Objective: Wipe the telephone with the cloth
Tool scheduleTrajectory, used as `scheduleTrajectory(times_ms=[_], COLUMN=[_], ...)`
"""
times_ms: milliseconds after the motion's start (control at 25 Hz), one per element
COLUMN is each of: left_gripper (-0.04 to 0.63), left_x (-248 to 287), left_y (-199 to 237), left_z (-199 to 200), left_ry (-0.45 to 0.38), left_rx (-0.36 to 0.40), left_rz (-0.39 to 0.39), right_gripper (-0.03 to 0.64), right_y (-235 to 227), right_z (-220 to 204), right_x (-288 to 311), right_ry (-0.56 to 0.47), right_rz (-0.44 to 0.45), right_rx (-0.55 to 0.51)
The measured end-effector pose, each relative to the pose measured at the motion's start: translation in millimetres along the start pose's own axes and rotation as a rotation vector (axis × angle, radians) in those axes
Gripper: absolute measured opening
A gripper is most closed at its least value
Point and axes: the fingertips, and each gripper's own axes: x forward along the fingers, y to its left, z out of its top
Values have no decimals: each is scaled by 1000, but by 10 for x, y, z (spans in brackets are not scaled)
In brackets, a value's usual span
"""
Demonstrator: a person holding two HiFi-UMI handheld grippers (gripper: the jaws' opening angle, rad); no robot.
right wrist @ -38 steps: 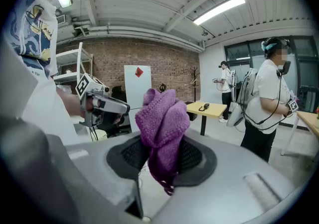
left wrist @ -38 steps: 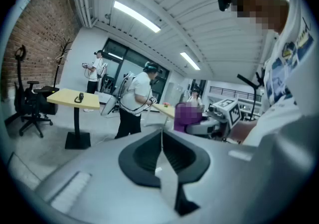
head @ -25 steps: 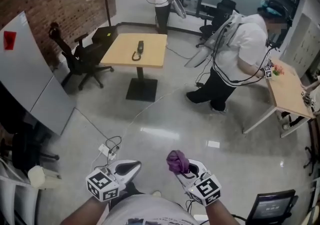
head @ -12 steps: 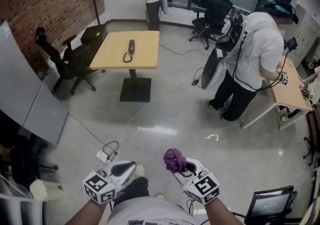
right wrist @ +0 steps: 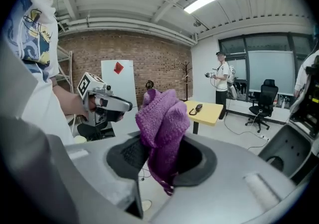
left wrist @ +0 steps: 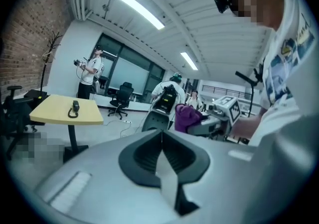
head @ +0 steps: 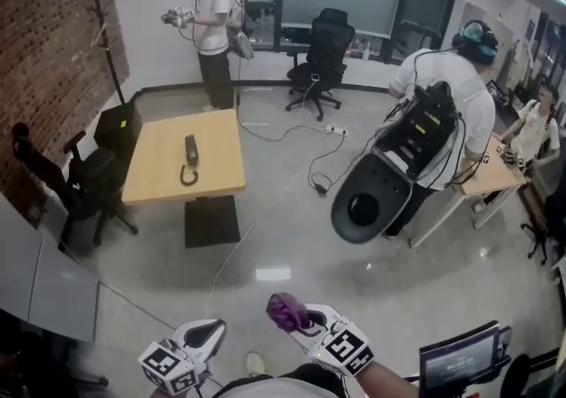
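Note:
A black telephone (head: 190, 151) with a curled cord lies on a yellow table (head: 157, 177) far across the room; the same telephone (left wrist: 75, 106) (right wrist: 199, 107) shows small in both gripper views. My right gripper (head: 294, 317) is shut on a bunched purple knitted cloth (head: 286, 310) (right wrist: 162, 124), which sticks up between its jaws. My left gripper (head: 212, 332) is shut with nothing in it, its jaws pressed together (left wrist: 160, 154). Both grippers are held low near my body, well short of the table.
A person with a gripper (head: 212, 29) stands behind the yellow table. Another person (head: 447, 113) carrying a large backpack rig bends over a second table (head: 491, 179) at right. Office chairs (head: 75, 184) (head: 324, 56), a cable (head: 292, 133) on the floor, a brick wall (head: 49, 60) at left.
The head view has swung: the yellow table and telephone have shifted left and down in the frame. Both grippers sit lower in the picture, the cloth still held.

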Motion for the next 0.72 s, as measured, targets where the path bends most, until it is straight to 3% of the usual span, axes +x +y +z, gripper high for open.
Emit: scheduleTrajectory(times_ms=[160, 360, 600, 720], left_gripper=[10, 10, 11, 23], left_x=[60, 207, 645, 893], left_y=[390, 786, 1215, 1549], left_z=[73, 158, 425, 647], left_ry=[4, -14, -24, -46], left_rx=[-8, -61, -117, -81], left_rz=[33, 100, 178, 214], right_gripper=[127, 127, 127, 127], right_y=[-112, -347, -978, -1420], right_z=[72, 154, 398, 636], right_x=[375, 770, 1164, 1362], right_ry=[5, 45, 34, 7], right_rz=[16, 81, 151, 182], right_rx=[19, -40, -39, -76])
